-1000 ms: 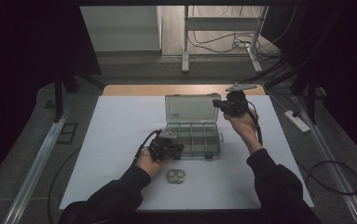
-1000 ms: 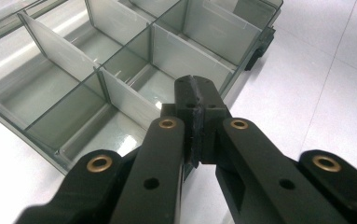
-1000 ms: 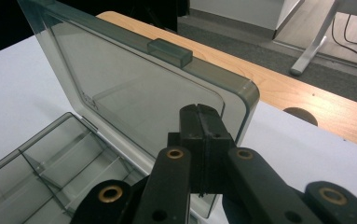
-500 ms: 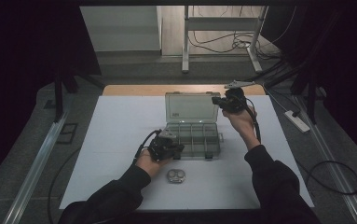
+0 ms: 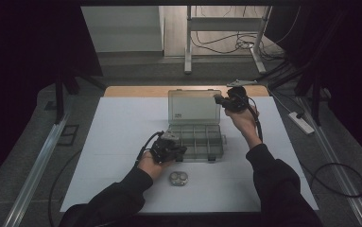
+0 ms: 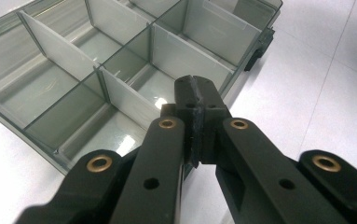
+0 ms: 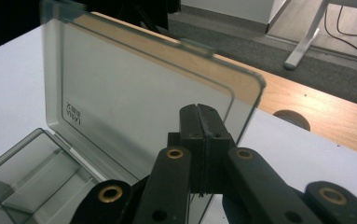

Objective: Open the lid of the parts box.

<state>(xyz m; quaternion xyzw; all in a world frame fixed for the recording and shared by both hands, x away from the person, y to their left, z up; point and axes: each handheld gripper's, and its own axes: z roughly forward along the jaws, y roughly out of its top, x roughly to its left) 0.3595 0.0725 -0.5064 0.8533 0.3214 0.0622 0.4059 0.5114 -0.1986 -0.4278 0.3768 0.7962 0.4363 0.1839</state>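
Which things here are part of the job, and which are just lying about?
In the job:
clear grey plastic compartment box
its raised clear lid
left gripper
right gripper

Lying about:
small round metal piece
white power strip on the floor

High view dim, edges dark; gripper views bright, perhaps slightly soft.

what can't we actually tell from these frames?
- Small round grey metal object on the white table: too small in the high view to identify.
- Lid of the clear plastic compartment box: the right hand-held gripper hides any contact in its own view.
- Box's near edge: the left hand-held gripper covers it in its own view.
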